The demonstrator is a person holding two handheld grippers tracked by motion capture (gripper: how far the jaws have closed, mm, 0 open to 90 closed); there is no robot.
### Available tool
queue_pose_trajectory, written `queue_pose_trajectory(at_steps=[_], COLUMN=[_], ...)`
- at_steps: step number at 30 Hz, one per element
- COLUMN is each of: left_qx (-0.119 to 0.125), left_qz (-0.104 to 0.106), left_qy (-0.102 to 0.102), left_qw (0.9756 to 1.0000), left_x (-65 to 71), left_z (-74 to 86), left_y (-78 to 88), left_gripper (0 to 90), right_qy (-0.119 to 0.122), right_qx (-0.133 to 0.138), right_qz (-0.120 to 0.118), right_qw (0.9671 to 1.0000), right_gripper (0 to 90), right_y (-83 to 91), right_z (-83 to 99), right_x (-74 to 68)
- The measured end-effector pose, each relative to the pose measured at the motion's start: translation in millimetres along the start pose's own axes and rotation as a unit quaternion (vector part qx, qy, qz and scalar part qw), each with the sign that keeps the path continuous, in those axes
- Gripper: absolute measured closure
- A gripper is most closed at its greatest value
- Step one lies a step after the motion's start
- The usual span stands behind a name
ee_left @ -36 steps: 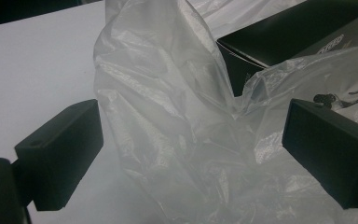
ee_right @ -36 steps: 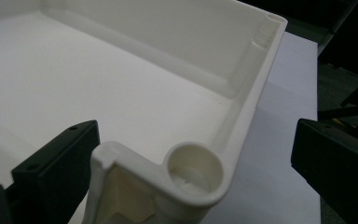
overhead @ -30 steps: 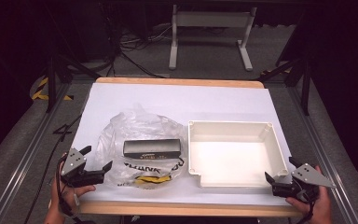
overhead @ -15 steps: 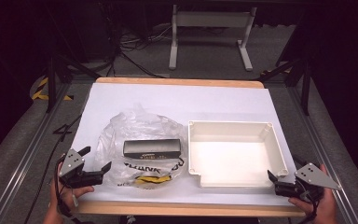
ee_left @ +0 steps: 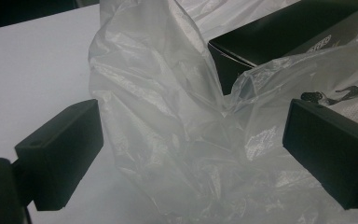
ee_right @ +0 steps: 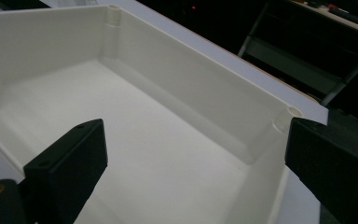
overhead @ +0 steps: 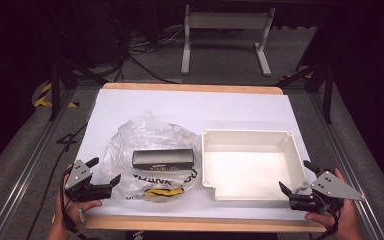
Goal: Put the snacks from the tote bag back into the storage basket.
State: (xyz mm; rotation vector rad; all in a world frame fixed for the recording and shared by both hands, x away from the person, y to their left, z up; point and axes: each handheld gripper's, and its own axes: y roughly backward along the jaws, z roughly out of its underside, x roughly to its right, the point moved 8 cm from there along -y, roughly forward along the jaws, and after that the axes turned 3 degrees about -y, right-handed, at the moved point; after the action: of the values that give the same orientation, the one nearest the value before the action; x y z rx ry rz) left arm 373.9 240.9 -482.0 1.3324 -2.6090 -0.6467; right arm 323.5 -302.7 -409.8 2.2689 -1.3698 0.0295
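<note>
Nothing moved yet: black rectangular box (overhead: pixel 163 158) lies inside crumpled clear plastic bag (overhead: pixel 147 150) on white-covered table (overhead: pixel 190 107), beside empty white plastic tray (overhead: pixel 250 162). Left claw (overhead: pixel 104 174) gapes wide at bag; right claw (overhead: pixel 296 176), jaws just narrowing slightly with nothing between, hovers by tray.

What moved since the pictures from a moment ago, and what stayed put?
The right gripper drew back a little toward the table's near edge beside the white plastic tray; its jaws have just been closing slightly, with nothing between them. The left gripper stayed open at the crumpled clear plastic bag. The bag, the black box in it and the tray kept their places.
</note>
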Motion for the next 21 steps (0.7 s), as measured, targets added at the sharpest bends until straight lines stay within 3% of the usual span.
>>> queue_pose_trajectory(at_steps=[6, 14, 18, 21], left_qx=[-0.001, -0.001, -0.004, -0.003], left_qz=[0.0, 0.002, -0.002, -0.002], left_qy=[0.001, 0.002, 0.0, 0.0], left_qw=[1.0, 1.0, 1.0, 1.0], left_x=[0.0, 0.5, 0.0, 0.0], left_z=[0.2, 0.2, 0.8, 0.7], left_y=[-0.5, -0.5, -0.7, -0.7], left_gripper=[5.8, 5.9, 6.0, 6.0], right_qy=[0.012, 0.033, 0.075, 0.11], right_qx=[0.009, 0.001, -0.016, -0.017], right_qz=[-0.059, -0.085, -0.103, -0.101], right_qw=[0.9981, 0.9958, 0.9917, 0.9886], right_gripper=[10.1, 9.9, 10.1, 12.4], right_y=[-4.4, -27.6, -54.7, -69.8], right_z=[-24.1, -45.1, -57.3, -65.7], right_x=[-22.7, -36.7, -52.4, -61.1])
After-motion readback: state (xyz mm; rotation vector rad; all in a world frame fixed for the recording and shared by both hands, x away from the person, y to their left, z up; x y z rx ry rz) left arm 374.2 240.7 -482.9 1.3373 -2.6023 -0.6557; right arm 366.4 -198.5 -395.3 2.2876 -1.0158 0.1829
